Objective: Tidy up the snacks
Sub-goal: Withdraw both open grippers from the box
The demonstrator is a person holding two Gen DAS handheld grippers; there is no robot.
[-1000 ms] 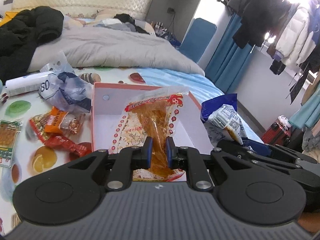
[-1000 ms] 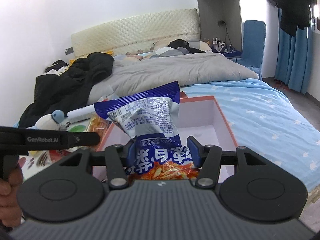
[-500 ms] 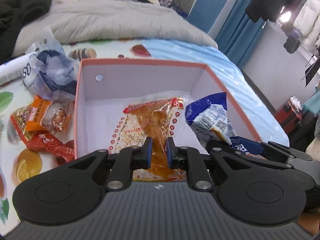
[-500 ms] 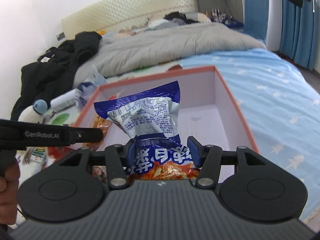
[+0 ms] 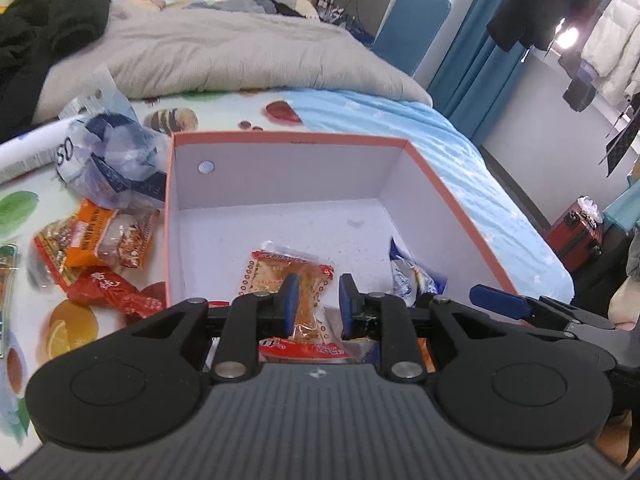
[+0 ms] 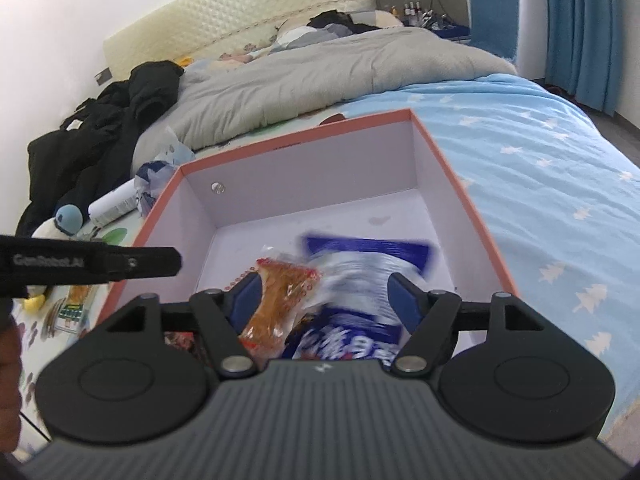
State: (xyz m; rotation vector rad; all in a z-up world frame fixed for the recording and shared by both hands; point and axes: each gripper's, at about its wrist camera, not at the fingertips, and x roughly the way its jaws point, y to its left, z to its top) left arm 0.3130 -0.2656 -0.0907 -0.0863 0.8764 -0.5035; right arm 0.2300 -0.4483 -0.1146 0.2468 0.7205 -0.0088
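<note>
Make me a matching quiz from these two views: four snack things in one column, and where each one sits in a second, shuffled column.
Column one:
1. orange packet
2. blue bag
3. red wrapper
4. box

Column two:
A. on the fruit-print cloth, outside the box's left wall
B. in the box, between the left gripper's parted jaws
C. on the bed, open at the top
D. in the box, blurred, between the right gripper's wide jaws

Pairs: 1-B, 2-D, 3-A, 4-C
</note>
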